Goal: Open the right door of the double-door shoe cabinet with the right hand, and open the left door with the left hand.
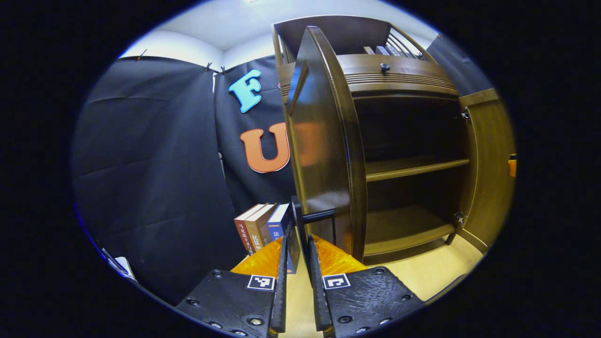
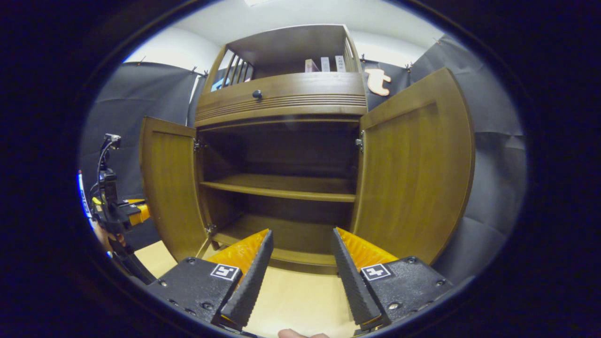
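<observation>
Both doors open, left handle in my grip

My left gripper (image 1: 296,263) has its fingers pinching the left door (image 1: 319,155) by its handle (image 1: 315,216), the sound hold on a stiff, hinged wooden panel. The right door (image 2: 413,169) stands wide; my right gripper (image 2: 300,263) hangs spread before the cabinet (image 2: 281,94). Books (image 1: 258,225) crowd the left door's outer side

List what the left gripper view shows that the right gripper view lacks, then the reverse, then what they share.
Left gripper view: books standing beside the cabinet, and the left tongs shut on the left door's handle. Right gripper view: the open right tongs and the right door, its whole inner face. Shared: the shoe cabinet with both doors open, its middle shelf, the drawer knob.
</observation>
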A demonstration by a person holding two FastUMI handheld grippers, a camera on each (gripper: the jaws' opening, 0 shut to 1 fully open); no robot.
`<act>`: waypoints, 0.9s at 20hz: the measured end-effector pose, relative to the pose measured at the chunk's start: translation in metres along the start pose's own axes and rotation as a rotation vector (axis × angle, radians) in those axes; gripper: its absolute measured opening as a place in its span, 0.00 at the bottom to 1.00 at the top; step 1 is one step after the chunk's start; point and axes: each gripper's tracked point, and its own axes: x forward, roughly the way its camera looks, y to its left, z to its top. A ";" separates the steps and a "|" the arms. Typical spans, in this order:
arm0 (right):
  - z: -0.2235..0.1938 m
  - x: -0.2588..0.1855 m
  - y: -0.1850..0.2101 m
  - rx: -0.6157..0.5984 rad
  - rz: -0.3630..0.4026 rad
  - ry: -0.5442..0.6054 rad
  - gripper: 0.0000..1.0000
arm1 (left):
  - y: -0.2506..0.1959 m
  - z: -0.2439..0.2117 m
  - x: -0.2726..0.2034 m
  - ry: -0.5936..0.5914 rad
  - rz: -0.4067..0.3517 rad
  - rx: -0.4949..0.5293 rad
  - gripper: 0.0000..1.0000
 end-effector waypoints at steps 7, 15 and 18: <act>-0.003 0.001 0.006 0.003 0.011 0.010 0.82 | 0.006 -0.004 0.000 0.024 -0.011 -0.051 0.27; -0.006 0.003 0.013 -0.005 0.020 0.022 0.80 | 0.013 -0.005 -0.003 0.028 0.042 -0.052 0.23; -0.007 0.005 0.018 -0.005 0.041 0.030 0.82 | 0.019 0.004 -0.006 0.028 0.086 -0.032 0.22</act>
